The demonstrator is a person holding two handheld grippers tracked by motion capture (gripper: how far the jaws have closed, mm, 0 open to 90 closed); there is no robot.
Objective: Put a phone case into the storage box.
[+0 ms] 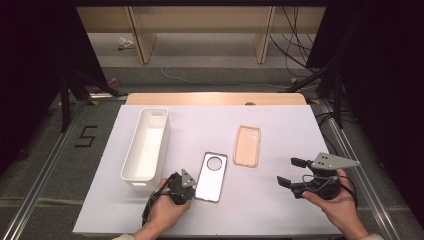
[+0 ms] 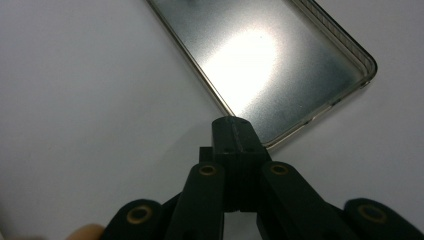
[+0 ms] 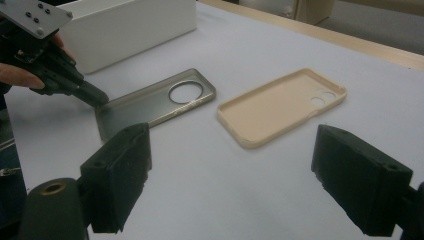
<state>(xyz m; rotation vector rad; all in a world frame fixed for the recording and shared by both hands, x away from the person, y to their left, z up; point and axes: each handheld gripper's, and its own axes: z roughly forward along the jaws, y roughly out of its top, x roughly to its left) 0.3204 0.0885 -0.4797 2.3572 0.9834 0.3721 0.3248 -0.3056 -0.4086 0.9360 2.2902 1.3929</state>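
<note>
A grey translucent phone case with a round camera hole lies flat near the middle of the white table. My left gripper is shut, and its tips rest on the case's near left corner. Whether they pinch the rim I cannot tell. The right gripper view shows the same contact, the left gripper at the corner of the grey case. A beige phone case lies open side up to the right of the grey one. My right gripper hovers open at the right, facing both cases, with nothing between its jaws.
A long white bin stands along the left side, just left of my left hand, and shows in the right gripper view as the white bin. The white table top ends at a wooden strip at the back. Cables and shelf legs lie beyond.
</note>
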